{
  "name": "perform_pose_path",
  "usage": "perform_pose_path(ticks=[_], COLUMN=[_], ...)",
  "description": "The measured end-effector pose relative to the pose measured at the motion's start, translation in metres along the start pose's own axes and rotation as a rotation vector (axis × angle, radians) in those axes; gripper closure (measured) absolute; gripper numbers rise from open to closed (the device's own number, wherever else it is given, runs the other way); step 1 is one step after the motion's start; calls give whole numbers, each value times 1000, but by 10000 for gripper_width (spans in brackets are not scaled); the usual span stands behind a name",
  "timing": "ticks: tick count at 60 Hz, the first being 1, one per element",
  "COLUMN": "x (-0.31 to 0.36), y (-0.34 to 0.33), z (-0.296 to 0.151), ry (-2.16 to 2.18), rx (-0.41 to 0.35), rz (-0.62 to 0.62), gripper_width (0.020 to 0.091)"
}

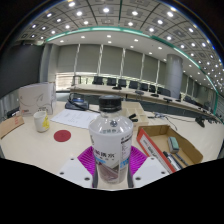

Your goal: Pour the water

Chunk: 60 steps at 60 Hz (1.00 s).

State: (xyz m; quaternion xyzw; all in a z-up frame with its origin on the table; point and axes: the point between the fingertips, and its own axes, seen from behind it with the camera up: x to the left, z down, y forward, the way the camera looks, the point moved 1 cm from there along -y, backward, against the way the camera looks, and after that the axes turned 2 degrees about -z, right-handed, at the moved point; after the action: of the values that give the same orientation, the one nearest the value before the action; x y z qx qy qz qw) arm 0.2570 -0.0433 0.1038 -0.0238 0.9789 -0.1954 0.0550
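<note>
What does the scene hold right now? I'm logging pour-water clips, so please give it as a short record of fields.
gripper: fingers pressed on the bottle from both sides
held item: clear plastic bottle, upright, black cap on
label: pink band on the bottle's lower part
cup: pale cup standing on the table, beyond the fingers
red disc: flat red coaster near the cup, nothing on it
setting: meeting room with long desks and chairs
pour status: not begun

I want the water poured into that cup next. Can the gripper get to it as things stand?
Probably yes: the gripper holds the water bottle between its fingers, and the table toward the cup looks free.
</note>
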Motion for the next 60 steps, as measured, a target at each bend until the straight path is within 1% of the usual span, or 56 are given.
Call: perform_pose_path(ticks=[7, 15, 21, 27, 31, 35, 41, 54, 60], x=[13, 50, 97, 140, 168, 192, 222, 248, 250], y=[10, 27, 44, 70, 89, 106, 133, 165, 169], z=[-44, -98, -137, -163, -170, -175, -171, -164, -160], ry=[-118, -311, -498, -747, -923, -1102, -1378, -1828, -1888], rx=[-7, -15, -29, -16, -1, -3, -7, 3, 11], rz=[52, 121, 160, 213, 245, 269, 308, 395, 383], gripper_width=[705, 705, 705, 707, 708, 707, 708, 708, 706])
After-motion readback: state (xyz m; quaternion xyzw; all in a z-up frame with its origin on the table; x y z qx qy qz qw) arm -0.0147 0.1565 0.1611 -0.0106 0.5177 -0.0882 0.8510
